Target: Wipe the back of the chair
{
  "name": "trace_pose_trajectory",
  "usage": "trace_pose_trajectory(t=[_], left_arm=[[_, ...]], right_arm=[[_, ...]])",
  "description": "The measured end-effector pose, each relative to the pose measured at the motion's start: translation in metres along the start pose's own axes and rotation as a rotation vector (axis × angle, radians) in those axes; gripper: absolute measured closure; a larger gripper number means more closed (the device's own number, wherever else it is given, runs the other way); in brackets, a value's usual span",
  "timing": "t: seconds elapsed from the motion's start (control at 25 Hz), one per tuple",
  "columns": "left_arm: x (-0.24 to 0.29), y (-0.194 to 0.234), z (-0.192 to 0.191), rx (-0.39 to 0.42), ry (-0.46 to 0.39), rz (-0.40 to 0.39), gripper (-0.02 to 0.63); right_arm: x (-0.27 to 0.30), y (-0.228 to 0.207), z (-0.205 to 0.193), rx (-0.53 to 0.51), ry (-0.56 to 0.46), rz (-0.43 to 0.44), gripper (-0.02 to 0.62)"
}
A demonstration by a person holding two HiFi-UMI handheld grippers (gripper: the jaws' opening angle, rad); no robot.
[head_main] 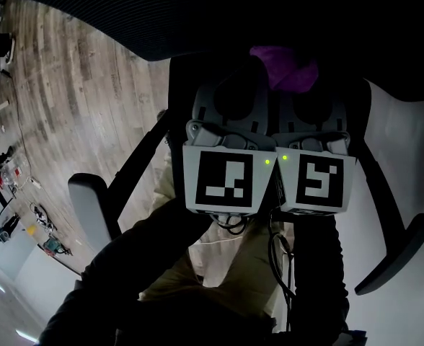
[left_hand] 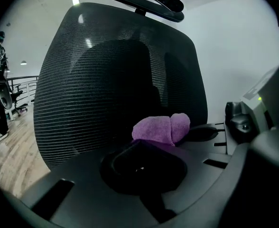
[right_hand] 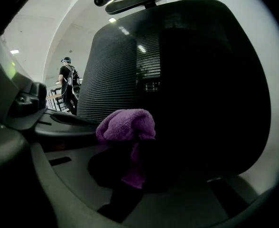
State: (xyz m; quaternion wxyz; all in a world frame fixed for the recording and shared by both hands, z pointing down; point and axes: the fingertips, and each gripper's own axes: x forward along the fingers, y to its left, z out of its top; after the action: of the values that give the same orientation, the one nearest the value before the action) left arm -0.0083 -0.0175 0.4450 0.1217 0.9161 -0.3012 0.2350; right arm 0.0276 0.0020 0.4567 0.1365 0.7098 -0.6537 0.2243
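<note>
Over plank floor, left hand-held gripper and right hand-held gripper both pinch purple cloth at 12 o'clock, facing chair back for wiping.

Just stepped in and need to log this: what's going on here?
A person holds two grippers side by side in front of a black mesh chair back. The jaws of the right gripper are shut on a purple cloth, which drapes down between them. The jaws of the left gripper look closed on the same cloth's edge. The cloth sits low and near the mesh; whether it touches cannot be told.
</note>
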Motion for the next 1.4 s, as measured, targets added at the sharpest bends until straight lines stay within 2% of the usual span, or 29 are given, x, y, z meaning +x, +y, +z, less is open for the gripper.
trace_pose_trajectory(t=[0.64,0.84,1.4], left_arm=[[-0.030,0.051,-0.004,-0.009,0.041,0.106,0.597],[-0.036,0.072,-0.015,-0.017,0.091,0.124,0.598],[-0.079,0.127,-0.019,-0.099,0.096,0.306,0.597]], right_arm=[[0.017,0.055,0.012,0.026,-0.009,0.091,0.541],[0.029,0.072,0.017,0.024,-0.006,0.119,0.541],[0.044,0.137,0.036,-0.037,0.000,0.285,0.541]])
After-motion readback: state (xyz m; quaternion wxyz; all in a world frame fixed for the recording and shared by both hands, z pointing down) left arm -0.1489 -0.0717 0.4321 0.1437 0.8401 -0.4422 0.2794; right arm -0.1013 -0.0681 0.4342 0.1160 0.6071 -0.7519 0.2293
